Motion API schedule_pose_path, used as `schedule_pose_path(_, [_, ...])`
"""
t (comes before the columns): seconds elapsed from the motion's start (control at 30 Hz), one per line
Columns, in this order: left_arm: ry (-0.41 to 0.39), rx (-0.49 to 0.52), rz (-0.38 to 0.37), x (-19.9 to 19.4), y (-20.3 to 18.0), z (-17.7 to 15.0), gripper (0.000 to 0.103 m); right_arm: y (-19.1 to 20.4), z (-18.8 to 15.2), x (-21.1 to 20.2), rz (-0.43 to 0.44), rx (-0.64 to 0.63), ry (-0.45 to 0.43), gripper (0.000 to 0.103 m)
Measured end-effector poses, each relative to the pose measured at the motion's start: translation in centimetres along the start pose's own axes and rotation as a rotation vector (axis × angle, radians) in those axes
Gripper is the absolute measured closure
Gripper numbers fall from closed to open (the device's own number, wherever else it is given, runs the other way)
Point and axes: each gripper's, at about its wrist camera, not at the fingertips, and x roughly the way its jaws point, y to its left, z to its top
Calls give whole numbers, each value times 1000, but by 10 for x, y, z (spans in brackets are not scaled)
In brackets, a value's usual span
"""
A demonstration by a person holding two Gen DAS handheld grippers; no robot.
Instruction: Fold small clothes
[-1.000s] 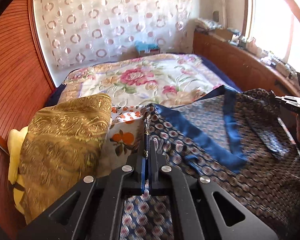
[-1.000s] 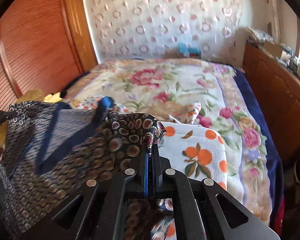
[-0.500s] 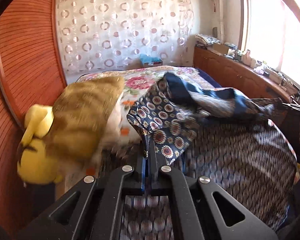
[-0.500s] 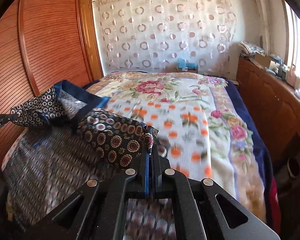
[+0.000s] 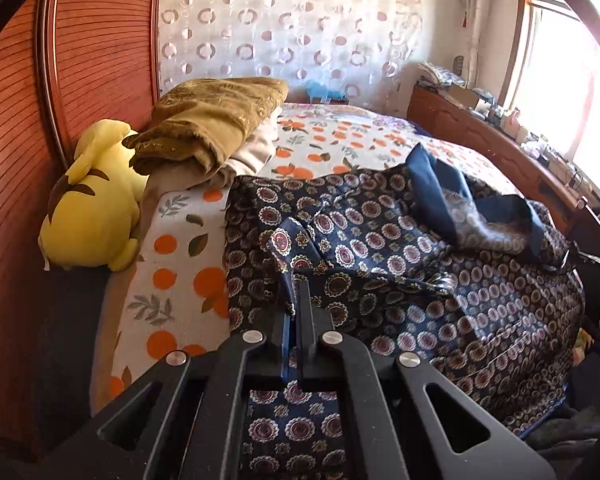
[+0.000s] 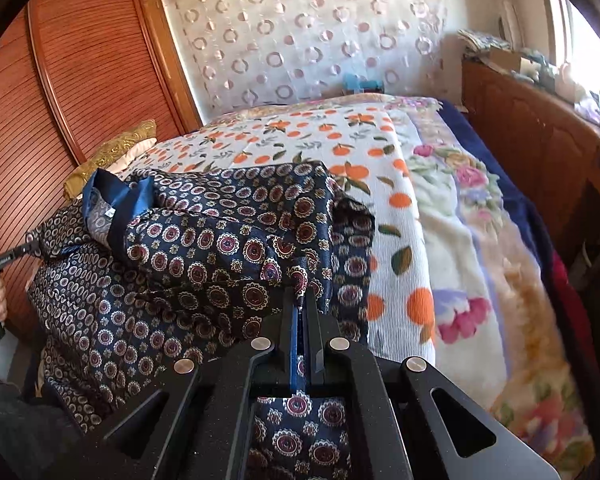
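Note:
A dark navy shirt with round medallion print and a plain blue collar (image 5: 436, 184) lies crumpled over the near end of the bed (image 5: 172, 280). My left gripper (image 5: 296, 292) is shut on a fold of the shirt (image 5: 380, 248) at its left side. My right gripper (image 6: 300, 284) is shut on the shirt (image 6: 204, 240) at its right edge. The other gripper shows at the left edge of the right wrist view (image 6: 4, 258), pinching the shirt's far corner.
A yellow plush toy (image 5: 92, 208) and a gold-brown folded blanket (image 5: 212, 124) lie at the bed's left by the wooden wardrobe (image 5: 16, 160). An orange-print sheet (image 6: 340, 152) and floral blanket (image 6: 480, 240) cover the bed. A wooden cabinet (image 6: 540, 136) runs along the right.
Both grippers pulled back and lowered with the shirt, which now lies spread and crumpled on the near end of the bed instead of being held up. Both stay shut on the cloth.

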Motion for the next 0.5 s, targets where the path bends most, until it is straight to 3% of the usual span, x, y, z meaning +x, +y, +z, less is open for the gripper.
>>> schedule_pose_path(0.23, [-20,-22,8,-23,13,-14,101,6,-3,-26,-29,-4,-28,102])
schedule_pose_path(0.5, [-6,-35,54,-30,27,-26,101,1,-17,-27,-49,-3,19,102])
